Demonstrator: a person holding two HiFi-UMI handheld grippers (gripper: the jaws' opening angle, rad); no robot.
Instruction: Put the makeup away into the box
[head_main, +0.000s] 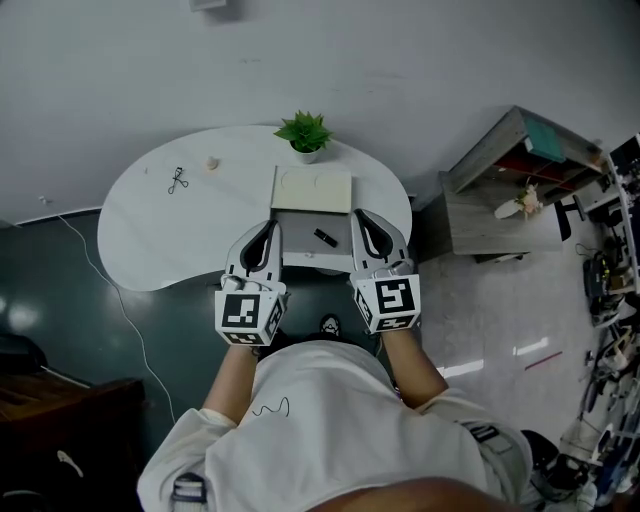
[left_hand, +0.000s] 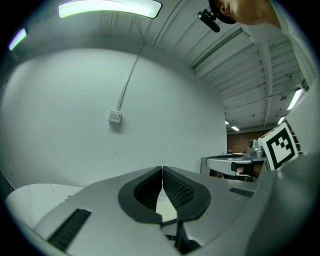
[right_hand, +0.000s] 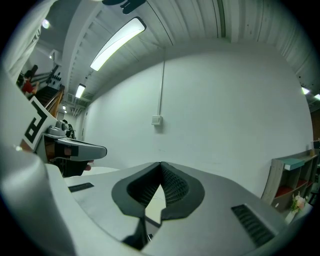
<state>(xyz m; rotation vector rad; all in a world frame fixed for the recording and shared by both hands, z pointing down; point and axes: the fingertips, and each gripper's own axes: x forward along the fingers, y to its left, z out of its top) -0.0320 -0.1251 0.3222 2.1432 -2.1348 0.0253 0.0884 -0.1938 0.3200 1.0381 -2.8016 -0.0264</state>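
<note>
Far left, a thin cable trails over the dark floor beside the white, kidney-shaped counter. On the counter's left part lies a small scissor-shaped metal tool, and just to its right a tiny beige piece, too small to make out. Both are well apart from the box.

Now the left claw: held over the near edge of the counter, at the box's left side, marker cube toward the person. In the left gripper view the left claw is clenched, the ribbed pads meeting at the tips with nothing between them. It faces the pale wall and a wall plate, with the other gripper's cube at the right edge.

Centre stage, the box stands open: cream lid tipped back toward a small potted plant, grey inside facing up. One black stick of makeup lies slantwise on that grey floor, between the two claws and touching neither.

Over to the right claw, level with its partner at the box's right side. In the right gripper view the right claw is clenched too, pads together and empty.

Far right, off the counter, a low open shelf unit stands on the pale floor.
</note>
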